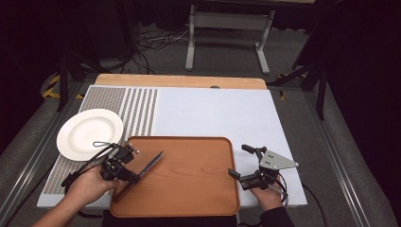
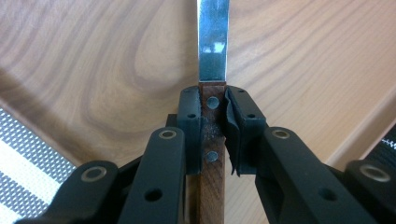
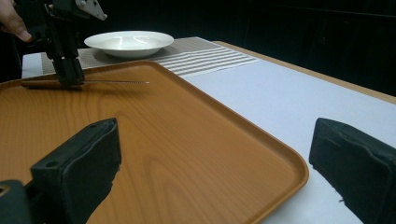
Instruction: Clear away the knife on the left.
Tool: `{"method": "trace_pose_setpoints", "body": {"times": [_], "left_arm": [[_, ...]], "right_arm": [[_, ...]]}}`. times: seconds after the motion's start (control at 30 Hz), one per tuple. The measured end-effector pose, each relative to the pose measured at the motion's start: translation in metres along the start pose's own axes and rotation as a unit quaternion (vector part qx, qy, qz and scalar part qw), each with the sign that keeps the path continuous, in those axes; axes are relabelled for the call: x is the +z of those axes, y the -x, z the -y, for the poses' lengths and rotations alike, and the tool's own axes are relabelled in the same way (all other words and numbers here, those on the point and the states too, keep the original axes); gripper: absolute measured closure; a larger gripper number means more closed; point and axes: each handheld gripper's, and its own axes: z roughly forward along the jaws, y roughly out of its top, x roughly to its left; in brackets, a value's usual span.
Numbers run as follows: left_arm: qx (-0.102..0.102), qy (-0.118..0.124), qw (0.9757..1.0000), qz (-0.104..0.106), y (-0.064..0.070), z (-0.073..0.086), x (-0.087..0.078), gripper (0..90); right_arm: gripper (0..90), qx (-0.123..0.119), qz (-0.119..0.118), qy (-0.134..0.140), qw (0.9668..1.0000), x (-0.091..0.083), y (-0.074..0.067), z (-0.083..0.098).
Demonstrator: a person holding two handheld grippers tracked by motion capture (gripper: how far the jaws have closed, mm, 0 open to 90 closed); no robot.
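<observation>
A knife (image 1: 152, 163) with a steel blade and a brown wooden handle lies low over the left part of an orange wooden tray (image 1: 189, 189). My left gripper (image 1: 136, 177) is shut on the handle; in the left gripper view its pads (image 2: 189, 126) press both sides of the riveted handle (image 2: 213, 140), and the blade (image 2: 214, 42) points away. The right gripper view shows the knife (image 3: 116, 82) level near the tray surface (image 3: 187, 154). My right gripper (image 1: 239, 161) stands open just off the tray's right edge, with nothing between its fingers (image 3: 79, 163).
A white plate (image 1: 90, 133) rests on a striped placemat (image 1: 137, 109) at the left, behind the tray's corner. The white table cover (image 1: 217, 113) stretches beyond the tray. A metal table frame (image 1: 227, 28) stands on the floor farther back.
</observation>
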Motion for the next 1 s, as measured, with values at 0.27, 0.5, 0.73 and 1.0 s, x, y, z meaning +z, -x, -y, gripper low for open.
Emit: {"method": "trace_pose_setpoints", "body": {"times": [0.27,0.5,0.73,1.0], "left_arm": [[-0.004,-0.004,1.0000,-0.005,0.0003,-0.0012,0.0040,77.7],[-0.007,-0.003,1.0000,-0.004,0.0004,-0.0015,0.0042,77.6],[-0.010,-0.003,0.9999,-0.001,0.0010,-0.0012,0.0047,77.1],[0.000,0.007,1.0000,0.003,0.0008,-0.0009,0.0011,62.3]], "right_arm": [[2.8,0.000,0.000,0.000,1.0000,-0.0002,0.0000,0.0000],[2.9,0.000,-0.001,0.001,1.0000,-0.0003,0.0001,0.0000],[3.0,-0.001,-0.002,0.000,1.0000,-0.0004,0.0000,0.0000],[3.0,0.000,-0.001,-0.001,1.0000,-0.0003,0.0004,0.0000]]}}
